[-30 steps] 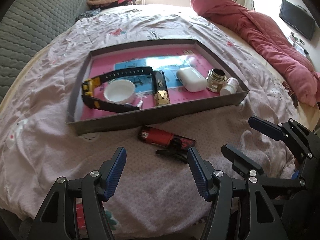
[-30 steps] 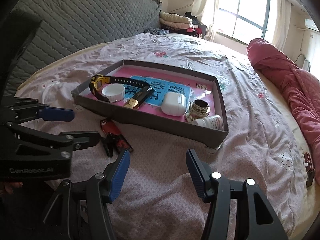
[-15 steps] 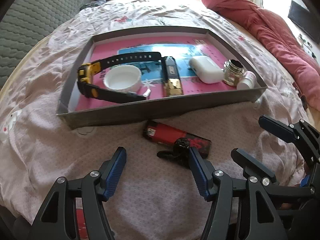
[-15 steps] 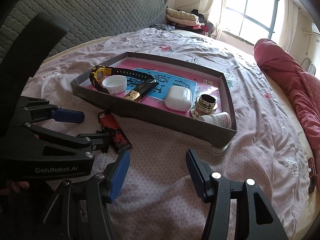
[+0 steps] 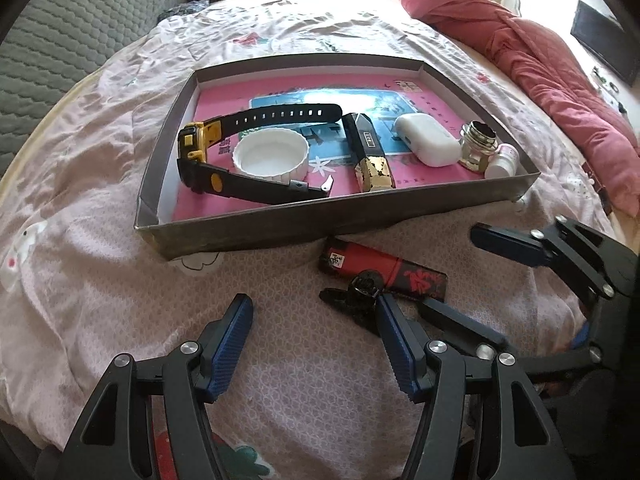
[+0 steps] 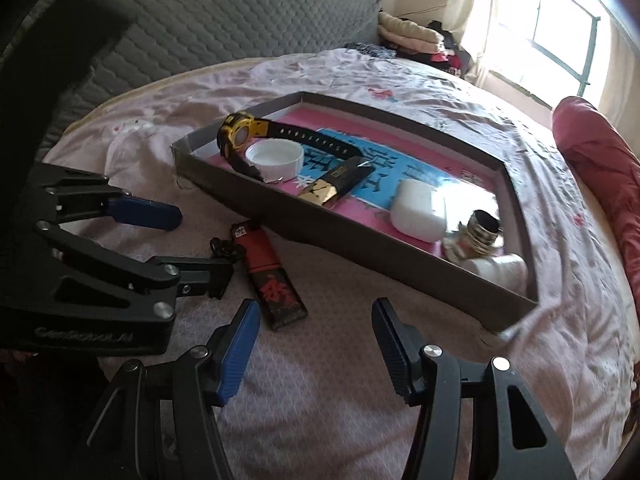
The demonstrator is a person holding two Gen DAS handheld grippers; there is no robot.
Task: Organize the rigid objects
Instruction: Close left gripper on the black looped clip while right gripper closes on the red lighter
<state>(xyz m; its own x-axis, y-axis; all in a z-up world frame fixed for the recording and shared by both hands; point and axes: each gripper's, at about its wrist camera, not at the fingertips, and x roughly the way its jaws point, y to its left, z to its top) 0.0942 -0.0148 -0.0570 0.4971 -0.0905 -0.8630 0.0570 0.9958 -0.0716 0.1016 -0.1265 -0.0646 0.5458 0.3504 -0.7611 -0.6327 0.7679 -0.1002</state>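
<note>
A glossy red lighter (image 5: pixel 380 267) and a small black clip (image 5: pixel 354 294) lie on the quilted sheet (image 5: pixel 100 280) just outside the grey cardboard tray (image 5: pixel 320 220). Both grippers — left (image 5: pixel 314 338), right (image 6: pixel 312 330) — gape wide, empty; the left's finger cuts off part of the clip.

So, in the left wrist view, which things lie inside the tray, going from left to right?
Watch → white lid → black and gold lighter → white earbud case → metal jar → small white bottle.
</note>
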